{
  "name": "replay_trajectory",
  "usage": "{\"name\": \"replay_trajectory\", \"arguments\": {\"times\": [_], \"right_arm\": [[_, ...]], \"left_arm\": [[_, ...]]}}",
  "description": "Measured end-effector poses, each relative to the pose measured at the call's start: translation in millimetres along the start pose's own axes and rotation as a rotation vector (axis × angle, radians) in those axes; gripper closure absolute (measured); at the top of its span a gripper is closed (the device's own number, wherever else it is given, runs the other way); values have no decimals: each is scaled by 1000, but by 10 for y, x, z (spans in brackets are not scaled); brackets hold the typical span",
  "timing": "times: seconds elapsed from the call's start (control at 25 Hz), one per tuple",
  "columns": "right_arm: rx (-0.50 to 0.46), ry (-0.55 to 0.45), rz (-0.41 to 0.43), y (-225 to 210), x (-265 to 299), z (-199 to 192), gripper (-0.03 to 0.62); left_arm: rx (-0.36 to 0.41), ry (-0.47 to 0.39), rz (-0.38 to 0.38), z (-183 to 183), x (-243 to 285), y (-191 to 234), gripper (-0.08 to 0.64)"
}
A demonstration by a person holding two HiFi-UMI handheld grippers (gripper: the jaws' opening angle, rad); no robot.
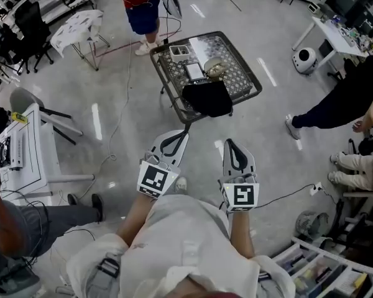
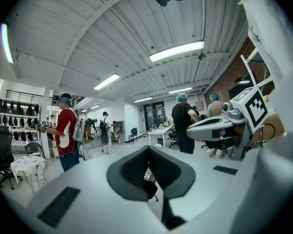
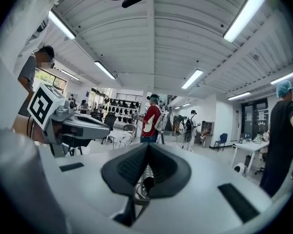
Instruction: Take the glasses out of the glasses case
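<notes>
The black glasses case [image 1: 208,98] lies at the near edge of the mesh-topped table [image 1: 248,73], with a white box [image 1: 194,71] behind it. Short of the table, the left gripper [image 1: 184,134] and right gripper [image 1: 227,143] are held side by side, each with jaws pressed together and empty.

Your views were bright, lit by ceiling strip lights [image 2: 177,51]; glare streaked the floor [image 1: 96,120], and both gripper views bent hard at the edges.
</notes>
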State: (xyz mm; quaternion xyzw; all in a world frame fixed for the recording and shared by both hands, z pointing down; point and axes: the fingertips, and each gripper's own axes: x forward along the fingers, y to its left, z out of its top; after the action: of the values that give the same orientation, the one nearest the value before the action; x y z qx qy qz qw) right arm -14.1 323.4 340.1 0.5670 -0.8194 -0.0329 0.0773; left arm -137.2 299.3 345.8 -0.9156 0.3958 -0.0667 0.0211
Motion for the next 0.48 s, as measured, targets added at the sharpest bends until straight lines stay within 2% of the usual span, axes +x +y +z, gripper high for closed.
{"name": "replay_trajectory", "arguments": {"times": [0.48], "right_arm": [[-3, 19, -22, -127, 417, -20, 586]], "left_arm": [[-17, -6, -25, -31, 342, 309, 546]]}}
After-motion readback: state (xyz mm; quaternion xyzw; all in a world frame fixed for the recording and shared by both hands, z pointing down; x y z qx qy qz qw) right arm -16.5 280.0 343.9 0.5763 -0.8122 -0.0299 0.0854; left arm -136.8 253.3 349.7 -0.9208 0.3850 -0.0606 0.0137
